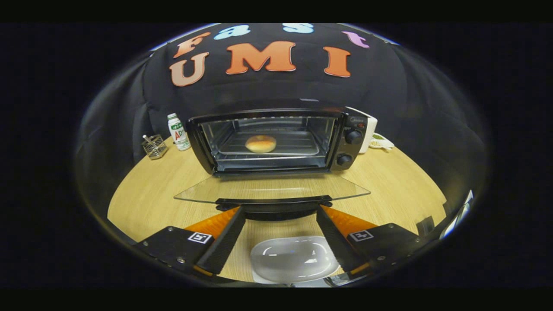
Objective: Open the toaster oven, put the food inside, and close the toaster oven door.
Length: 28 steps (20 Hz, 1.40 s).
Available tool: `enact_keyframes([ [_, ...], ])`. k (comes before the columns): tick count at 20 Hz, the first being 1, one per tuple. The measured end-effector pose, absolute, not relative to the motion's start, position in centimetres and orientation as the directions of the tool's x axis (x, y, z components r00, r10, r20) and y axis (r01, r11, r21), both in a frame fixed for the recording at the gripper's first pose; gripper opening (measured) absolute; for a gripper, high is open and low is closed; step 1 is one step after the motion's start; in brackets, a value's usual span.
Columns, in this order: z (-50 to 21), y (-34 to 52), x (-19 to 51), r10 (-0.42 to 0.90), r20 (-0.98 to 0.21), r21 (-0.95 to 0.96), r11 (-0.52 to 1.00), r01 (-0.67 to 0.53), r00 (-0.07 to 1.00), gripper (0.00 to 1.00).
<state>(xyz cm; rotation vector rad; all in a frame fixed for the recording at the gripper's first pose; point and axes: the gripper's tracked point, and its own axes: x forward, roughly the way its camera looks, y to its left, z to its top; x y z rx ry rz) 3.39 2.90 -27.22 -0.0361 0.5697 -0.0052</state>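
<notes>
Toaster oven (276,140) with glass door (272,190) folded down flat; a bun (261,144) rests on the inner tray (302,149). The tool (281,216) stands wide, holding nothing, its fingertips flanking the door's handle (274,203) above the worktop (164,185).

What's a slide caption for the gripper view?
Open gripper at the handle of the lowered toaster oven door, bun already inside.
</notes>
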Motion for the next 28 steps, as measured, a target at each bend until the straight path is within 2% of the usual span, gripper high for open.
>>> enact_keyframes([
  [16, -20.2, 4.3, 10.9, 0.006, -0.432, -0.023, 1.000, -0.018, 0.902, 1.00],
  [28, -19.5, 4.8, 14.8, 0.009, -0.425, -0.021, 1.000, -0.020, 0.905, 1.00],
])
